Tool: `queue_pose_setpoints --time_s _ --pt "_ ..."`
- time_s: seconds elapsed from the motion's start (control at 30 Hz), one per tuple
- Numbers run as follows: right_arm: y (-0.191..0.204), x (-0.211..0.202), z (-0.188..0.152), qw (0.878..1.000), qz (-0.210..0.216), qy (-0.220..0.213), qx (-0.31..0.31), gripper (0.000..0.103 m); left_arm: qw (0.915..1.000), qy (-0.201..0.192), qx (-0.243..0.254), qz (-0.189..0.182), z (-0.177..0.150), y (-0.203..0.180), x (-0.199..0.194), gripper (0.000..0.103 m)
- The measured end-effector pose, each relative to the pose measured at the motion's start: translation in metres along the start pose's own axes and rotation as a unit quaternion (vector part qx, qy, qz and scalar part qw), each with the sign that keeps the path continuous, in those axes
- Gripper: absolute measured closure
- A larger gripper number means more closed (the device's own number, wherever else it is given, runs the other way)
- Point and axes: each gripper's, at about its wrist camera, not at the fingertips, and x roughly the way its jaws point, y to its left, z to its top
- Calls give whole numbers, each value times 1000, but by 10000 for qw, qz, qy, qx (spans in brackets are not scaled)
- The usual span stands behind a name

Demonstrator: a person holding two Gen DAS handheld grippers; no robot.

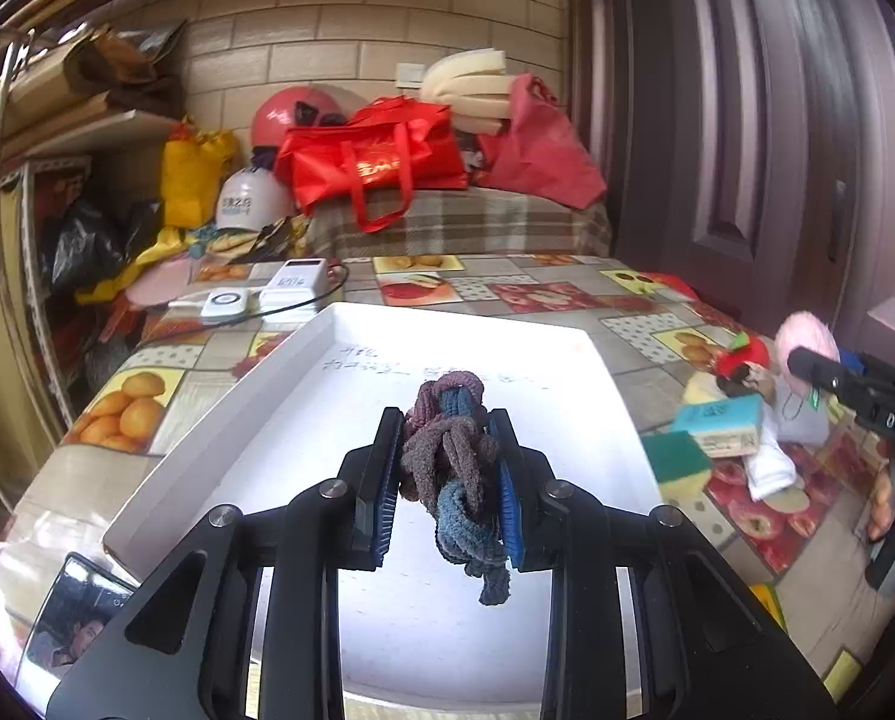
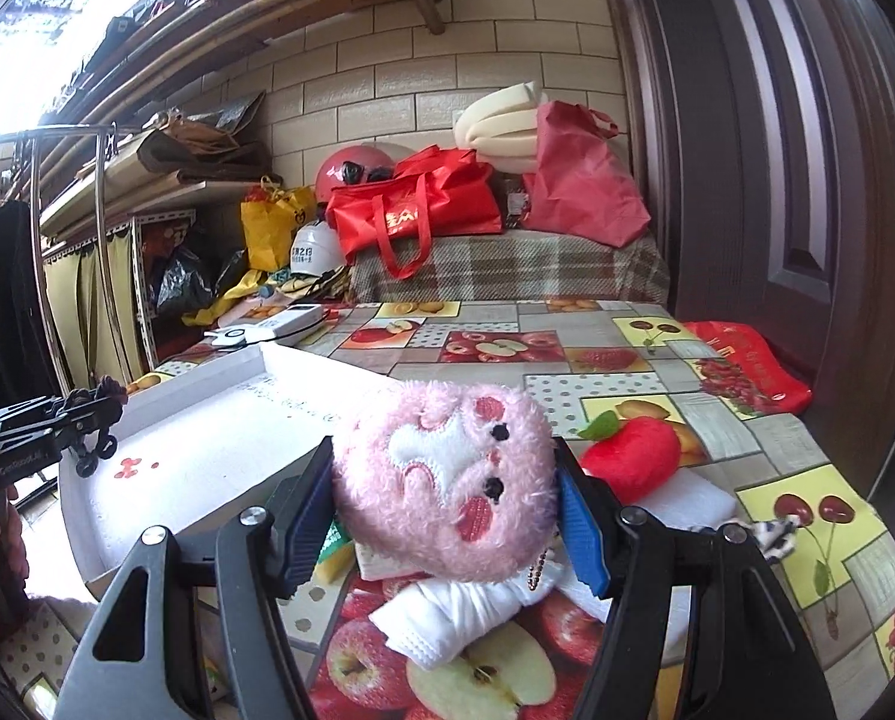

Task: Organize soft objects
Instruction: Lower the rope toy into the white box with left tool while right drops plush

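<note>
A glossy oilcloth table cover (image 2: 597,324) printed with apples, cherries and oranges carries a large, shallow white rectangular tray (image 1: 219,414) with a raised rim; faint handwriting crosses its floor but cannot be read. Above the tray, the left gripper (image 1: 450,474) has its blue-padded fingers pressed onto a tangled bundle of terry hair ties (image 1: 453,456) in mauve, brown and slate blue, which hangs clear of the tray floor. The right gripper (image 2: 447,498) pinches a fluffy pink round plush (image 2: 447,480) with a white embroidered patch and black bead eyes, lifted above the table cover just right of the tray. Under it lie a crumpled white cloth (image 2: 459,612), a red plush apple with a green leaf (image 2: 633,450), a boxy teal tissue pack (image 1: 720,423) with illegible print, and a green-and-yellow sponge (image 1: 681,462).
</note>
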Motion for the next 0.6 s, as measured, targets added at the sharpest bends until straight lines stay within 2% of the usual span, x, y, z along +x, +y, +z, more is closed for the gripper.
queue_pose_setpoints --time_s 0.23,0.37,0.6 --pt "27 29 0 9990 173 256 -334 37 9996 16 206 178 1 2 9 76" --pt "54 41 4 9969 345 170 -692 37 9991 -16 302 288 4 2 17 76" --pt "89 64 12 9917 895 158 -911 37 9986 90 -173 500 10 25 31 76"
